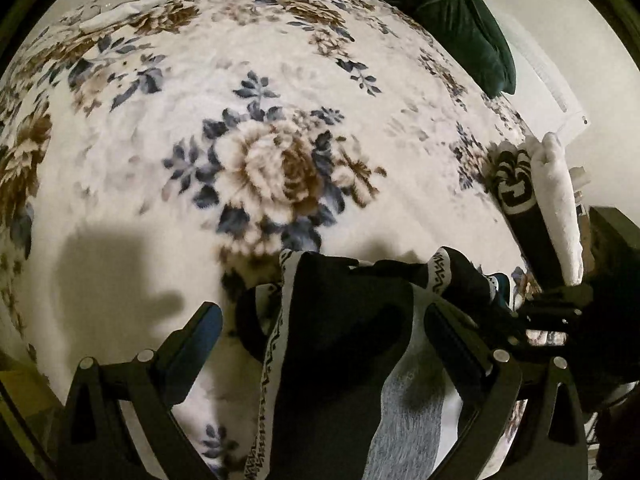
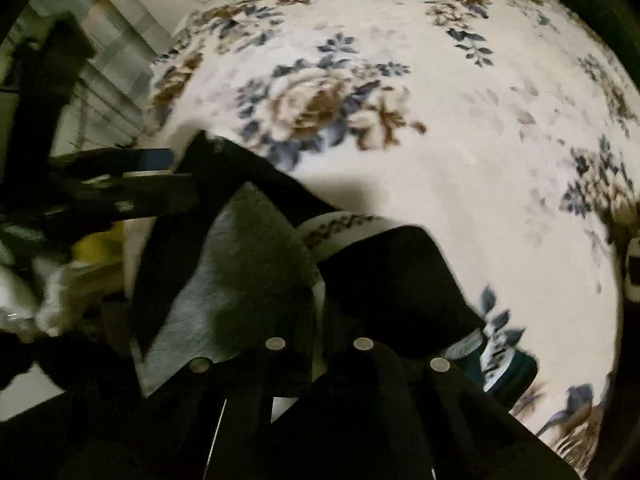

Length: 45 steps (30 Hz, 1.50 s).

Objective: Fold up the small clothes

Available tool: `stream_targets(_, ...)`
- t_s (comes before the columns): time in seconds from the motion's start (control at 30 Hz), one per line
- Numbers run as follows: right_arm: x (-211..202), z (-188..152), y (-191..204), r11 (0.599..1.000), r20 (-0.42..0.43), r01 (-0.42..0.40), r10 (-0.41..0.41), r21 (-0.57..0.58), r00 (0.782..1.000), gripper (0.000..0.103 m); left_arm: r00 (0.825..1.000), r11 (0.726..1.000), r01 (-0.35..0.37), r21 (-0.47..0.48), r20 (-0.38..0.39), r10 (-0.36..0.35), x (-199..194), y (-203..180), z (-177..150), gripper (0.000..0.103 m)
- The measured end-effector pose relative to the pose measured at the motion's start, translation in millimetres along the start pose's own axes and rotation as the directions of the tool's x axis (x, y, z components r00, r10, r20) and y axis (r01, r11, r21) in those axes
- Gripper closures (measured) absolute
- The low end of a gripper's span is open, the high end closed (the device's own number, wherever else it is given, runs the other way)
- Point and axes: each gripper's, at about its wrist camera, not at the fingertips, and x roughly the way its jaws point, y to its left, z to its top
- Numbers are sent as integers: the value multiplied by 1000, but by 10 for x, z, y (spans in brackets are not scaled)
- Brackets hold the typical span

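A black garment with a grey inner panel and white patterned trim hangs over the floral blanket. My left gripper is wide open; the cloth drapes between its fingers without being pinched. My right gripper is shut on the same garment, which bunches over its fingers and hides the tips. The right gripper also shows in the left wrist view at the right edge. The left gripper shows in the right wrist view at the left, beside the cloth's corner.
Rolled black-and-white and white socks lie at the blanket's right edge. A dark green pillow sits at the far right. White cloth lies at the far left. Yellow and white items lie beside the bed.
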Motion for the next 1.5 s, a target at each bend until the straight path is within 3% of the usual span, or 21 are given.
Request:
stream_targets(0.1, -55, -88, 33, 990, -31, -132, 134, 42, 991, 98, 1000, 1000, 16, -18, -2, -16, -23, 57, -10, 0)
stream_targets(0.23, -83, -181, -52, 900, -74, -397, 415, 179, 907, 98, 1000, 999, 31, -27, 6, -31, -87, 97, 18, 0)
stream_targets(0.27, -94, -158, -88, 897, -64, -399, 417, 192, 907, 98, 1000, 999, 30, -25, 8, -30, -84, 103, 32, 0)
stream_targets(0.4, -131, -33, -343, 954, -17, -189, 198, 234, 980, 97, 999, 999, 33, -13, 5, -33, -71, 82, 95, 0)
stream_targets(0.47, -155, 18, -381, 956, 5, -179, 183, 232, 983, 94, 999, 999, 37, -2, 6, -37, -73, 66, 119, 0)
stream_targets(0.53, -173, 52, -278, 979, -14, -131, 135, 157, 991, 71, 999, 999, 40, 8, 10, -40, -78, 46, 136, 0)
stream_targets(0.6, -141, 93, -132, 995, -42, -83, 85, 49, 995, 28, 999, 999, 39, 10, 10, -39, -67, 47, 150, 0)
stream_targets(0.67, -116, 116, -39, 998, -50, -55, 53, -40, 997, 23, 999, 999, 36, 1, 10, -36, -62, 52, 152, 0)
stream_targets(0.73, 24, 194, 22, 994, -82, 11, -20, -104, 996, 23, 999, 999, 38, -13, 9, -38, -52, 64, 156, 0)
stream_targets(0.77, 84, 210, 20, 992, -92, 19, -31, -123, 995, 36, 999, 999, 38, -17, 9, -38, -48, 75, 160, 0)
stream_targets(0.8, 150, 225, 4, 992, -107, -1, -12, -128, 994, 68, 999, 999, 39, -21, 12, -39, -53, 81, 161, 0)
stream_targets(0.87, 172, 245, -67, 996, -116, -9, -2, -91, 993, 89, 999, 999, 38, -20, 19, -38, -81, 91, 154, 0)
stream_targets(1.0, -49, 119, -73, 991, -99, -113, 106, -72, 989, 93, 999, 999, 36, -16, 23, -35, -121, 109, 140, 0)
stream_targets(1.07, -82, 48, -59, 978, -138, -203, 196, -40, 971, 93, 999, 999, 46, -17, 23, -46, -122, 108, 140, 0)
stream_targets(1.1, -70, 10, -67, 957, -174, -289, 286, 8, 942, 93, 999, 999, 49, -13, 21, -49, -123, 99, 138, 0)
stream_targets(1.17, 7, -58, -131, 852, -233, -499, 523, 158, 820, 93, 999, 999, 48, 1, 16, -48, -114, 72, 141, 0)
stream_targets(1.23, 197, -32, -367, 790, -227, -519, 599, 327, 768, 93, 999, 999, 45, 11, 10, -45, -84, 45, 149, 0)
stream_targets(1.27, 274, 1, -544, 788, -201, -479, 579, 388, 790, 93, 999, 999, 42, 13, 7, -42, -68, 36, 151, 0)
stream_targets(1.33, 321, 84, -877, 812, -140, -359, 466, 460, 874, 86, 999, 999, 37, 18, -2, -36, -29, 18, 158, 0)
stream_targets(1.4, 166, 136, -1158, 802, -22, -288, 351, 522, 936, 61, 999, 999, 32, 25, -7, -31, -7, -1, 160, 0)
stream_targets(1.5, -201, 73, -1204, 816, 98, -272, 259, 510, 961, 49, 1000, 999, 27, 32, -16, -27, 34, -11, 157, 0)
